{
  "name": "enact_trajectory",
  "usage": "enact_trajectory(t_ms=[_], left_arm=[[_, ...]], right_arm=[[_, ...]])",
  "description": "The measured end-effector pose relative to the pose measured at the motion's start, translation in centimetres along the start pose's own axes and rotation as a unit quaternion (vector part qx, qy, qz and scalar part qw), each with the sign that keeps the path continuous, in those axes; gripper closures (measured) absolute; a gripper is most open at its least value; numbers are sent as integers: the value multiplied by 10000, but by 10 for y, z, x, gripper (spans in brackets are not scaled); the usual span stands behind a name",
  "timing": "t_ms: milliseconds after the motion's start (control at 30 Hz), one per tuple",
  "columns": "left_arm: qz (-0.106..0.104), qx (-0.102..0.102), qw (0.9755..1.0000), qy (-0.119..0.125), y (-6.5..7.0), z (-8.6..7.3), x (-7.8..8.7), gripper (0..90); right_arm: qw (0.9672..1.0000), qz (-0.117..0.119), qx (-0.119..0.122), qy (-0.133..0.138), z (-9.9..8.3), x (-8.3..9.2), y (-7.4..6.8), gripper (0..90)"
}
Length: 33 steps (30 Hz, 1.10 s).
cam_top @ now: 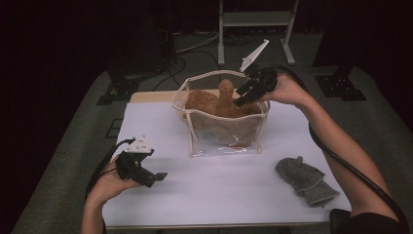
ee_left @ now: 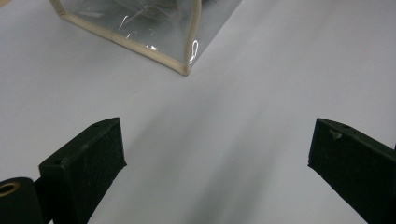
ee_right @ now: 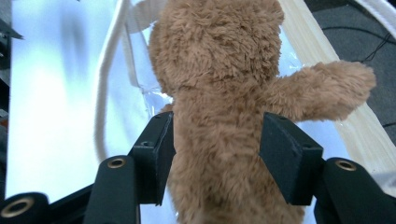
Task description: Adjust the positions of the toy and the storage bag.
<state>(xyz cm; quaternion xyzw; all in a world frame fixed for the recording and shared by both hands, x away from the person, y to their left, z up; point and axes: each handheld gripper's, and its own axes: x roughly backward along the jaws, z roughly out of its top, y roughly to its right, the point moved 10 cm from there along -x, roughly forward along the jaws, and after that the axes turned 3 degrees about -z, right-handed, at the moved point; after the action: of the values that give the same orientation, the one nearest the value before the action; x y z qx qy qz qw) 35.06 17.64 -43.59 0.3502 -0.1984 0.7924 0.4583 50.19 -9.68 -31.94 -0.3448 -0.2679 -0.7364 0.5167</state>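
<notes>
bare table (cam_top: 219,185) in front, clear bag (cam_top: 224,139) centre, grey cloth (cam_top: 306,181) right

This looks like a lab or recording studio rather than a home. A plain white table (cam_top: 219,195) stands alone on grey carpet (cam_top: 63,175), with dark walls or curtains all round. Behind it, black stand feet (cam_top: 117,90) and a pale metal frame (cam_top: 255,19) rest on the floor, and loose cables (cam_top: 195,44) trail across the carpet. Beyond the right gripper's jaws, more cable lies on the carpet past the table's wooden edge (ee_right: 327,70).
</notes>
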Motion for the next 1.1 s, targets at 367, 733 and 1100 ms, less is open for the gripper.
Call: enact_trajectory(t_ms=[367,733,1100], left_arm=[[-9,-18,10000,-27,1,1,-3,28],[-38,9,10000,-23,2,1,-6,29],[-57,32,10000,-36,2,0,-9,28]], right_arm=[[9993,-46,-174,329,-21,31,-10,421],[9981,-182,-278,513,-44,55,-17,412],[9968,-267,-398,637,-65,68,-21,399]])
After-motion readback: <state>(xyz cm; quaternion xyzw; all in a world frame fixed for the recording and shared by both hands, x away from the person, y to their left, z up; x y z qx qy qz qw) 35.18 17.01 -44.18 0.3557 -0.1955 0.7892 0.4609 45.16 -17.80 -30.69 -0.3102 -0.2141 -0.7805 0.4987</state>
